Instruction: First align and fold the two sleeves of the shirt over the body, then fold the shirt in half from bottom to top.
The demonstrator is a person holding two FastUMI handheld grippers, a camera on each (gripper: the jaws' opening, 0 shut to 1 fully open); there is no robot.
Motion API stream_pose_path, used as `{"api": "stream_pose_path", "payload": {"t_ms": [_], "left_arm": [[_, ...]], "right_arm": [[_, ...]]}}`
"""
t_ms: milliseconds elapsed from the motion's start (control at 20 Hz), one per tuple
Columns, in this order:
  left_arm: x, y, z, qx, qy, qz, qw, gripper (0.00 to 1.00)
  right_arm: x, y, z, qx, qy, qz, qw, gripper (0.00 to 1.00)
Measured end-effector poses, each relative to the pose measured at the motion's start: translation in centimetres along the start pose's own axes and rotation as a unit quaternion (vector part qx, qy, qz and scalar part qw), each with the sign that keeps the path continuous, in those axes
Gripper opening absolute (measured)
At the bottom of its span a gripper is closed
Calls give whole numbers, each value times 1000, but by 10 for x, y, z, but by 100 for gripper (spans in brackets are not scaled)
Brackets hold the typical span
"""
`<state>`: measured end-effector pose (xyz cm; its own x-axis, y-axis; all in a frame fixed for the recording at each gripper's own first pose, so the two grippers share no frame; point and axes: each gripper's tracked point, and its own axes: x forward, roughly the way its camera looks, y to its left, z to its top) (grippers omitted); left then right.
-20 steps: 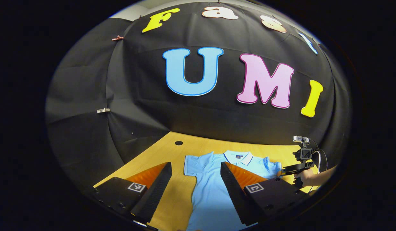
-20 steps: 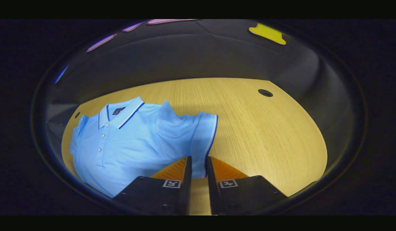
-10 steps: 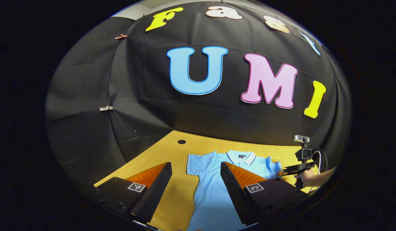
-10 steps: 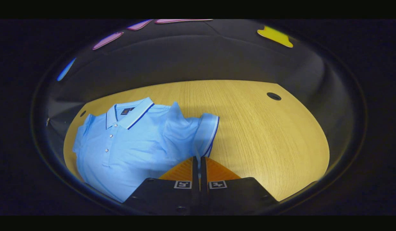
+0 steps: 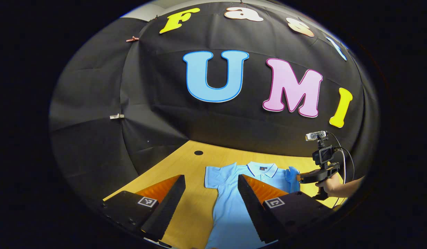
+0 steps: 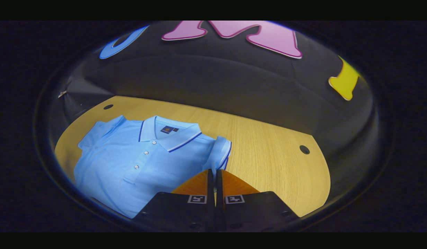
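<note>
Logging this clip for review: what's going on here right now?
A person is folding a light blue polo shirt on a wooden table. The right hand-held gripper is shut on the shirt's sleeve and holds it raised. The left hand-held gripper hangs open above the shirt's other side. No fold is finished yet.

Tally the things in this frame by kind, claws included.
Shirts: 1, a light blue polo shirt on the wooden table.
Claws: 2, the left claw open above the table, the right claw shut on the shirt's sleeve.
Table holes: 2.
Total: 5.
</note>
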<state>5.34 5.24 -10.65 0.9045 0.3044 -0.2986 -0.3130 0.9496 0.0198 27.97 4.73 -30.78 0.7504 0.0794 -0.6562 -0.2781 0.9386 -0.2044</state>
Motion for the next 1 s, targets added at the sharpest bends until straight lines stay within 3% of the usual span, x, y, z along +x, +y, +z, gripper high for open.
{"api": "stream_pose_path", "payload": {"t_ms": [350,500,600,650,700,750,900,1000], "left_arm": [[-3,19,-9,-16,9,13,1000,97],[-2,23,-15,-20,15,11,1000,97],[0,23,-17,-21,17,7,1000,97],[2,23,-17,-21,18,3,1000,97],[6,22,-19,-22,20,-1,1000,97],[10,22,-20,-22,22,-6,999,97],[31,16,-24,-29,32,-24,999,97],[51,12,-25,-30,39,-35,998,97]], "right_arm": [[-9,76,-7,-125,4,52,991,5],[-14,104,-21,-135,18,80,987,2],[-16,113,-27,-115,27,94,989,14],[-18,117,-28,-101,26,102,989,34],[-22,117,-29,-90,23,107,990,43],[-24,113,-27,-82,18,107,991,61],[-39,89,-23,-61,0,84,995,94],[-53,67,-17,-43,-15,64,997,97]]}}
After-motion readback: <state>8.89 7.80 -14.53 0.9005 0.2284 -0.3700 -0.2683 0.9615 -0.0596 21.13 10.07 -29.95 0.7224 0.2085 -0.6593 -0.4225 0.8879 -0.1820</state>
